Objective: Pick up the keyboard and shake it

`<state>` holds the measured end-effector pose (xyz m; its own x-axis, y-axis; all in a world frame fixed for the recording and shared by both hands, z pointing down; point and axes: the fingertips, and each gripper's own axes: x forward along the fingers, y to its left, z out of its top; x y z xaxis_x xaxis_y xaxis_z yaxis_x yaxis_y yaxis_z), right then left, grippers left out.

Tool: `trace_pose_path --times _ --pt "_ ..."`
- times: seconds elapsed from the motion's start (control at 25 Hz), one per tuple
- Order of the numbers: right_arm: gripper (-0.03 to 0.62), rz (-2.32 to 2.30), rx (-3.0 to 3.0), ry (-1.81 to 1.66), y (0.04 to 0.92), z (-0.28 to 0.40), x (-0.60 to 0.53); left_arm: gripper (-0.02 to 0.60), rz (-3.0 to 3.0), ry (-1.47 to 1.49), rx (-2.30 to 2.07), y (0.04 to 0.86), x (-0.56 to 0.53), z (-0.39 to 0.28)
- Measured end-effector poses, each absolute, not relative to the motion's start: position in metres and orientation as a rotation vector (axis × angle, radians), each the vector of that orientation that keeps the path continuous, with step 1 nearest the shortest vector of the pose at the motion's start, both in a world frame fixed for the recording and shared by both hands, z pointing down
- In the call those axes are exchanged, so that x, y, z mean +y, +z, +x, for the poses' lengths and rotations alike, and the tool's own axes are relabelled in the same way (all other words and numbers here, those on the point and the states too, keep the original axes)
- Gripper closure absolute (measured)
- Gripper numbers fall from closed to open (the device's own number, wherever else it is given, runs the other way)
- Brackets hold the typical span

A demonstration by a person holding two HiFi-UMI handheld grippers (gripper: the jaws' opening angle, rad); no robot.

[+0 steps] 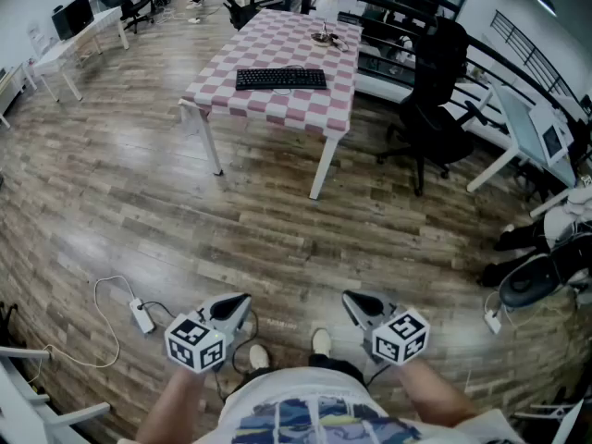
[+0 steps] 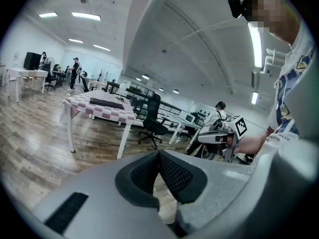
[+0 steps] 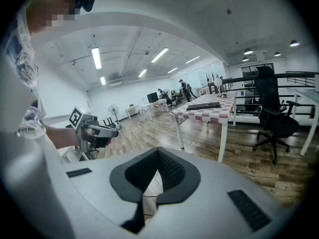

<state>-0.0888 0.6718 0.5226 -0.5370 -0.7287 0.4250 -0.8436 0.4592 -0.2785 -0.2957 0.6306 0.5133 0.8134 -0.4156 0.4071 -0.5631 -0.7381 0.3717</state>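
Closest of all, a printed shirt is filling the bottom edge of the head view. Just ahead of it the person is holding the left gripper and the right gripper side by side, their noses dipping toward the wooden floor. Each gripper's own view is showing its ribbed pads pressed together with nothing caught between them. That is probably a carrying posture, since the table is well apart from both grippers and there is nothing within reach to grip. Two pale shoes are peeking out between the grippers, pointing at the table. A white power strip with its cord is lying on the boards on the person's left, well short of the table.

Further on, the table is standing under a pink-and-white checked cloth, and the keyboard is lying flat on it (untouched, so the pick-up is not yet started). It is sitting toward the table's near end with its long side running across. It is black, long, slim and rigid-looking, so it seems likely to want one gripper at each end. A thin cable may be trailing from its back edge, though it is too small to be sure. A black office chair is standing just beside the table on the right.
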Motion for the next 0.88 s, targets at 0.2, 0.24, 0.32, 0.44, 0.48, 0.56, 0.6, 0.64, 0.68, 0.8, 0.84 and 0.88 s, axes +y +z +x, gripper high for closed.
trace_pose_path --times 0.2,0.24,0.32,0.44,0.48,0.56,0.6,0.64,0.68,0.8,0.84,0.88 --pt "0.599 1.304 -2.505 0.614 0.511 -0.022 0.663 0.578 2.518 0.391 -0.76 0.5 0.626 -0.216" --pt "0.599 1.297 -2.507 0.615 0.512 -0.007 0.662 0.578 2.515 0.386 -0.76 0.5 0.623 -0.198" --pt "0.599 1.285 -2.51 0.616 0.517 0.021 0.657 0.578 2.514 0.379 -0.767 0.499 0.615 -0.166" --pt "0.599 1.267 -2.514 0.633 0.523 0.054 0.644 0.578 2.525 0.38 -0.787 0.495 0.6 -0.128" --pt "0.599 1.263 -2.512 0.651 0.526 0.063 0.639 0.578 2.523 0.383 -0.797 0.495 0.596 -0.12" --pt "0.599 1.258 -2.519 0.688 0.53 0.081 0.625 0.578 2.51 0.395 -0.821 0.496 0.585 -0.107" --pt "0.599 1.26 -2.527 0.702 0.531 0.089 0.617 0.577 2.502 0.404 -0.831 0.497 0.578 -0.103" --pt "0.597 1.264 -2.533 0.712 0.533 0.095 0.607 0.577 2.494 0.409 -0.837 0.499 0.571 -0.1" --pt "0.597 1.271 -2.536 0.719 0.535 0.101 0.596 0.577 2.487 0.409 -0.837 0.501 0.562 -0.098" --pt "0.508 1.293 -2.537 0.732 0.543 0.11 0.554 0.561 2.476 0.402 -0.834 0.508 0.524 -0.095" --pt "0.487 1.296 -2.537 0.731 0.545 0.111 0.54 0.543 2.477 0.403 -0.835 0.51 0.51 -0.094" --pt "0.488 1.3 -2.535 0.725 0.546 0.112 0.525 0.531 2.48 0.403 -0.837 0.513 0.495 -0.094"
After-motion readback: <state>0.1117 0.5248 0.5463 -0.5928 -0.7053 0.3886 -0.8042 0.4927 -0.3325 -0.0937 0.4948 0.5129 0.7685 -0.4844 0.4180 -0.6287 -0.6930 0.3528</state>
